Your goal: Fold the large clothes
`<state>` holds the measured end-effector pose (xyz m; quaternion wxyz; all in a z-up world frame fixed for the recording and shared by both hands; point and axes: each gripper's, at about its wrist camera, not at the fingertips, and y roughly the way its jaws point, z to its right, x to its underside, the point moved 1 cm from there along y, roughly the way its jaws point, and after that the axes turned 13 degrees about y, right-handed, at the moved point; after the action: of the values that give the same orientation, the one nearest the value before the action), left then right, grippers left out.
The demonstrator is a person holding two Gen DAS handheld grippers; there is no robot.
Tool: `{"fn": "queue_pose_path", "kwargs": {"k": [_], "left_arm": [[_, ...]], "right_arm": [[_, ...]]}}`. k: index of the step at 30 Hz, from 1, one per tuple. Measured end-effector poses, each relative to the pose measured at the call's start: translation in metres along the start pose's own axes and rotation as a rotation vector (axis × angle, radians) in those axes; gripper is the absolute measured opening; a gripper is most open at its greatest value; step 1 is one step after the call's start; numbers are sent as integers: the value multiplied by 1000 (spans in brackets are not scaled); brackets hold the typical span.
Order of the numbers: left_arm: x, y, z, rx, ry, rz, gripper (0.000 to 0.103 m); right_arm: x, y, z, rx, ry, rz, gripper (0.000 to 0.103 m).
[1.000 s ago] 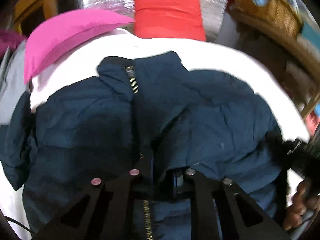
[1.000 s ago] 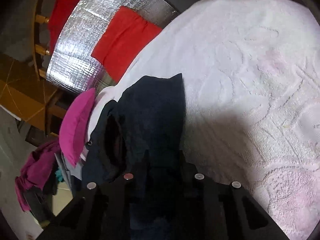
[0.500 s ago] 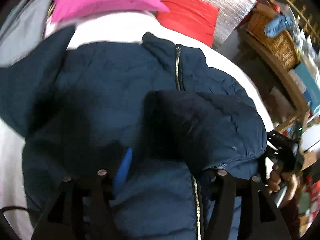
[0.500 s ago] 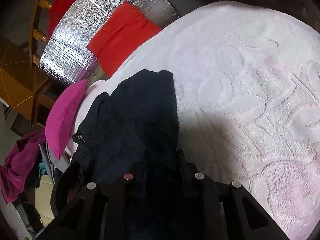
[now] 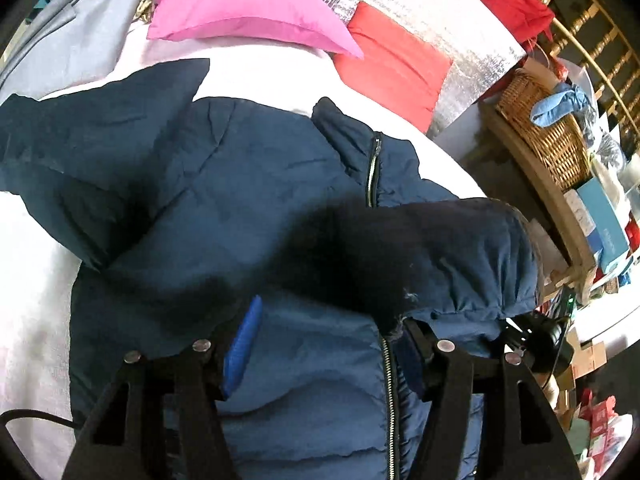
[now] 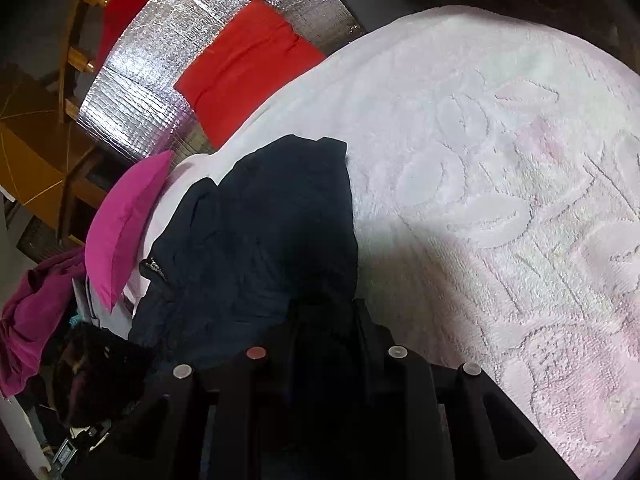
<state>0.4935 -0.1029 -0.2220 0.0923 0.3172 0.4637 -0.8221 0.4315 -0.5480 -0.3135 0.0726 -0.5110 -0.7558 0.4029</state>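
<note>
The navy puffer jacket lies on the white bedspread, collar toward 12 o'clock. The left gripper stands wide open above it. The right gripper pinches jacket fabric.

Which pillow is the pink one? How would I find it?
Look at the white blanket covering the bed. Past the dark blue jacket, two pillows lie near the shiny silver sheet. The pink pillow is pointy-cornered and bright pink; its neighbour is red.

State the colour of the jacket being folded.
Navy blue jacket, clearest in the left wrist view.
</note>
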Motion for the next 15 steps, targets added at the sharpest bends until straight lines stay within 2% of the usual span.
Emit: {"fn": "queue_pose_path", "kwargs": {"k": [5, 9, 12, 15], "left_arm": [[2, -3, -8, -21, 12, -15, 65], [5, -7, -24, 9, -50, 0, 65], [7, -10, -26, -41, -32, -3, 65], [8, -20, -32, -74, -40, 28, 66]], "right_arm": [[0, -1, 1, -2, 0, -3, 27], [1, -1, 1, 0, -2, 0, 27], [2, -1, 0, 8, -5, 3, 27], [1, 0, 2, 7, 3, 4, 27]]}}
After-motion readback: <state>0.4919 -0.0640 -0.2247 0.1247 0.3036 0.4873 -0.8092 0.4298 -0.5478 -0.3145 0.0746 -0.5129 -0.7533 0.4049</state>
